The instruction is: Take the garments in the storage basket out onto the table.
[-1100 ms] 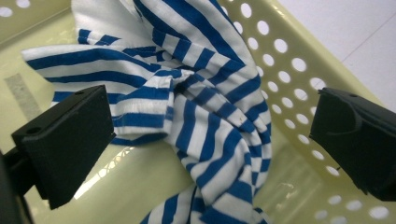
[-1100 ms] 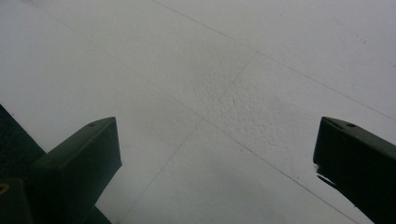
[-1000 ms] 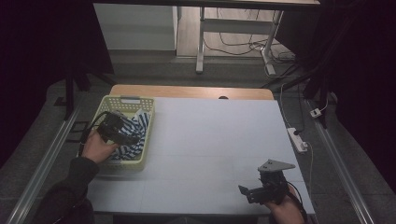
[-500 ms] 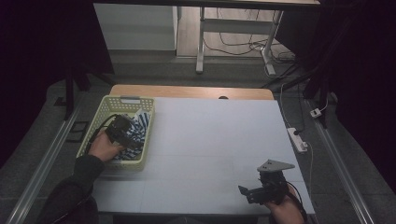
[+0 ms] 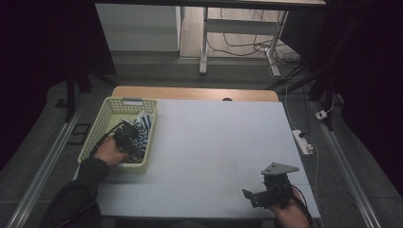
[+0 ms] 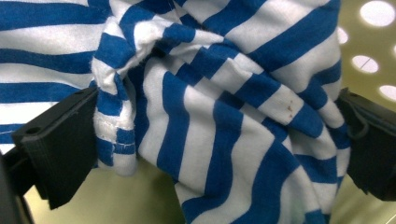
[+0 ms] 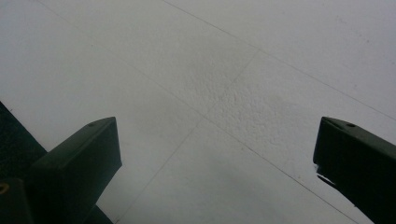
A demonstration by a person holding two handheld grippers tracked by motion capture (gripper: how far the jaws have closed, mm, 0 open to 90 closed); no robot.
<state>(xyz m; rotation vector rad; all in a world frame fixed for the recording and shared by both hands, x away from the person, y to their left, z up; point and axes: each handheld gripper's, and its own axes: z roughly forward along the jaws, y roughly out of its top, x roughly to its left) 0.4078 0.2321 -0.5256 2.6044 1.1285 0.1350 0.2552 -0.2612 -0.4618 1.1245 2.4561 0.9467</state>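
A blue-and-white striped cloth (image 5: 142, 128) lies crumpled in a pale yellow basket (image 5: 105, 118) at the table's 9 o'clock edge. In the high view it is bunched toward the basket's 3 o'clock wall, with one corner poking up over the rim at about 1 o'clock. In the left gripper view the cloth (image 6: 224, 116) is a knit with broad stripes, gathered into folds and a twisted knot near 11 o'clock; a stitched hem hangs at 8 o'clock. Small brown specks mark one white stripe toward 3 o'clock. The basket's perforated wall (image 6: 373, 51) shows behind it.
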